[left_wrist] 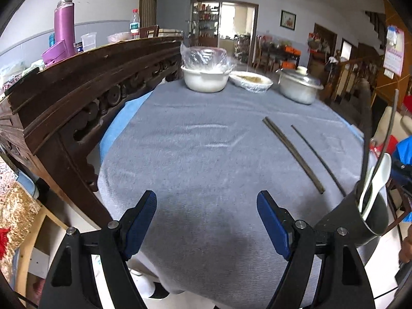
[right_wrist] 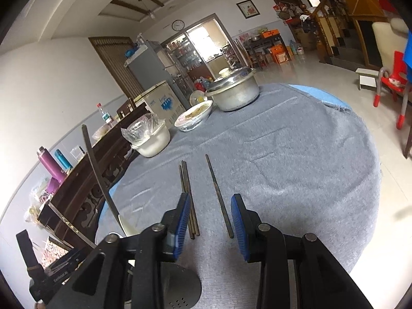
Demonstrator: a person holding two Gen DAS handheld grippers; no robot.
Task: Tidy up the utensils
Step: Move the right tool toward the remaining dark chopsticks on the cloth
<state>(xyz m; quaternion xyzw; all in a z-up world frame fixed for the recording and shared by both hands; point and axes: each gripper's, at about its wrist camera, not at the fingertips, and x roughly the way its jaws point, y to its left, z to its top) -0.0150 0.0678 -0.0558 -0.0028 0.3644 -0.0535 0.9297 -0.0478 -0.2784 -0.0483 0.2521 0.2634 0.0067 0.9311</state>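
A pair of dark chopsticks (left_wrist: 291, 154) and a single dark chopstick (left_wrist: 318, 161) lie on the grey tablecloth (left_wrist: 195, 154). At the right stands a dark utensil holder (left_wrist: 352, 221) with white spoons (left_wrist: 378, 177) and one tall chopstick (left_wrist: 392, 113) in it. My left gripper (left_wrist: 206, 195) is open above bare cloth, left of the holder. My right gripper (right_wrist: 211, 197) is open just over the cloth. The single chopstick (right_wrist: 219, 195) lies between its fingers, untouched. The pair (right_wrist: 189, 195) runs beside its left finger. The holder (right_wrist: 180, 288) sits below that gripper.
At the far side of the table stand a white bowl with plastic wrap (left_wrist: 204, 79), a covered dish (left_wrist: 251, 79) and a lidded metal pot (left_wrist: 298, 87). A carved dark wooden sideboard (left_wrist: 77, 90) borders the table's left. The round table edge (right_wrist: 370, 206) drops off at the right.
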